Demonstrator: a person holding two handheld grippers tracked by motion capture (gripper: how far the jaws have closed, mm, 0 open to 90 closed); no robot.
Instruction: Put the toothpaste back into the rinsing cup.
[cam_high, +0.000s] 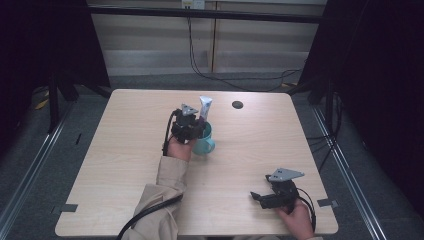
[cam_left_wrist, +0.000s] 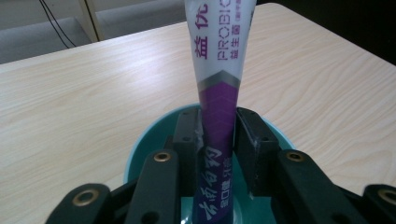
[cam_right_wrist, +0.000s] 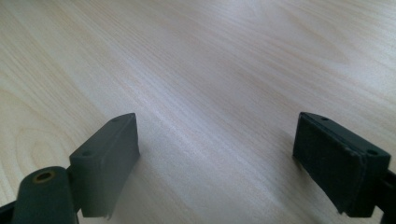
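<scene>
**Teal cup, tall tube: a tip-over waiting to happen**

Teal plastic rings the base of the toothpaste tube (cam_left_wrist: 215, 126), which stands nearly upright in the cup (cam_high: 206, 142) near the middle of the wooden table (cam_high: 125, 165). In the left gripper view the left gripper (cam_left_wrist: 215, 140) reaches into the cup's mouth with its pads on either side of the tube's purple lower part. The left pad looks pressed to it; the right pad stands very close, with perhaps a sliver of gap, so the hold seems light or just easing off. In the high view the tube's white crimped end rises well above the rim (cam_left_wrist: 140, 154).

The main risk, as I judge it, is the tube's height against a light, narrow cup. If the jaws part unevenly, or a pad drags on the tube as the hand draws back, the tube could lean hard on the rim and pull the cup over, or hop out onto the table. The jaws sit inside the cup wall, so a sideways withdrawal could also knock the cup; lifting straight up would be safer.

The right gripper (cam_right_wrist: 233, 154) lies well apart near the table's front right corner, jaws wide apart over bare wood, holding nothing and too far away to steady the cup.
</scene>
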